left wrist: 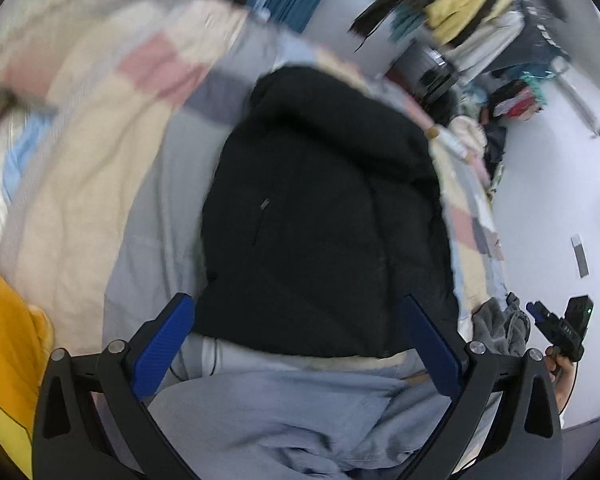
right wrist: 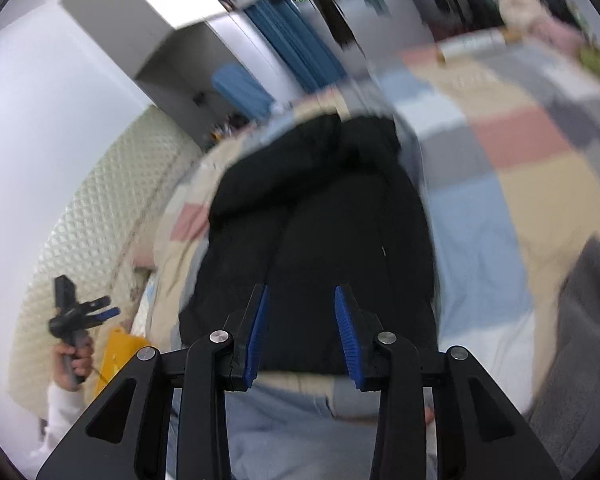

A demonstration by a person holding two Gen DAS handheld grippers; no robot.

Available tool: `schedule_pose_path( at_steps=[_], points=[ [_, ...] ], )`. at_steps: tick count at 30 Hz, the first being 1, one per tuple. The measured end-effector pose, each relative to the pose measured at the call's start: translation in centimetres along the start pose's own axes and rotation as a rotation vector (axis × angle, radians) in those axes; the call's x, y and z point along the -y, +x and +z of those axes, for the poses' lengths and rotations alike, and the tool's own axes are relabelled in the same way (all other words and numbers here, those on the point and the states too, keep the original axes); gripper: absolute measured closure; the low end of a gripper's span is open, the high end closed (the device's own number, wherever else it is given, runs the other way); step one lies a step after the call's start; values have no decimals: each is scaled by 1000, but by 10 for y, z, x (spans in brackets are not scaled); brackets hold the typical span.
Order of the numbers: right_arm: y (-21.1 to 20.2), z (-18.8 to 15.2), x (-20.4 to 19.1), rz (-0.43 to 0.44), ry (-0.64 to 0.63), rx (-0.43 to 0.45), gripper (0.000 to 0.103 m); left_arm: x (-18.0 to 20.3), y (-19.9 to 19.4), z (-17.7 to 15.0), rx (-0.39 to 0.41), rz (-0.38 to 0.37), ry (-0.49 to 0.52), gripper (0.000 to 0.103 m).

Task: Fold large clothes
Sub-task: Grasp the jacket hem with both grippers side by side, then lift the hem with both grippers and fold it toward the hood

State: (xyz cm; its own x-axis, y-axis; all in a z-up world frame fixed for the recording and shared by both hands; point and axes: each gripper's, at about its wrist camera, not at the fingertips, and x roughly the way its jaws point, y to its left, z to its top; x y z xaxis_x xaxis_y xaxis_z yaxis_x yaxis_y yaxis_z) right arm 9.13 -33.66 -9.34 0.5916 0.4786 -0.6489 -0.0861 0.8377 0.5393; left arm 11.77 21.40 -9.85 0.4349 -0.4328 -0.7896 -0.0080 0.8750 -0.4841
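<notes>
A bulky black jacket [left wrist: 324,216] lies on the patchwork bedspread [left wrist: 92,184], its hem toward the person. The left gripper [left wrist: 296,344] hangs above it with jaws spread wide, holding nothing; the right gripper [right wrist: 302,332] is parted too, though narrower, and empty. From here I'd say each should pinch a hem corner deeply, since puffy fabric slips, then lift evenly.
</notes>
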Motion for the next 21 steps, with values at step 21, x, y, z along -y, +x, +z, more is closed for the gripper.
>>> schedule_pose_path(
  at_steps=[21],
  points=[
    [142, -16, 120, -3, 114, -427, 41, -66, 146, 23, -399, -60, -99, 7]
  ],
)
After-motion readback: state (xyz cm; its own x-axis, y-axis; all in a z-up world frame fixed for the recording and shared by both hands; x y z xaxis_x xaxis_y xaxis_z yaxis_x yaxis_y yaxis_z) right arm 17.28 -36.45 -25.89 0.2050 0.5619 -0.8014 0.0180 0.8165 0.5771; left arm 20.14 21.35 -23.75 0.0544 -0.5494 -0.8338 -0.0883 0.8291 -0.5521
